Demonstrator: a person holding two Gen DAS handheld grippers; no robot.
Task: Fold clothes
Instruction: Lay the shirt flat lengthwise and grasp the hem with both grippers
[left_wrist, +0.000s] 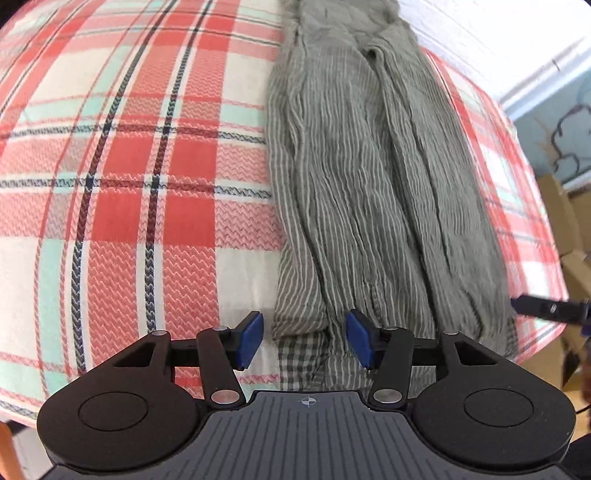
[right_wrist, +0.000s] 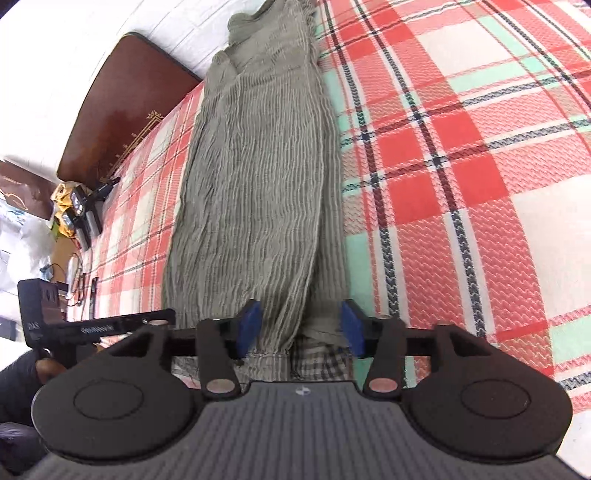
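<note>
A grey-green striped garment lies folded into a long narrow strip on the plaid bedspread, running away from both cameras. A checked lining shows at its near hem. My left gripper is open, and its blue pads straddle the hem's left corner without pinching it. In the right wrist view the same garment stretches ahead. My right gripper is also open, its pads standing either side of the hem's right part and the checked lining.
A brown headboard and a white wall stand at the far end. Cluttered items and cables lie beside the bed on the left. The other gripper's black bar and a hand show at lower left. Cardboard boxes stand past the bed edge.
</note>
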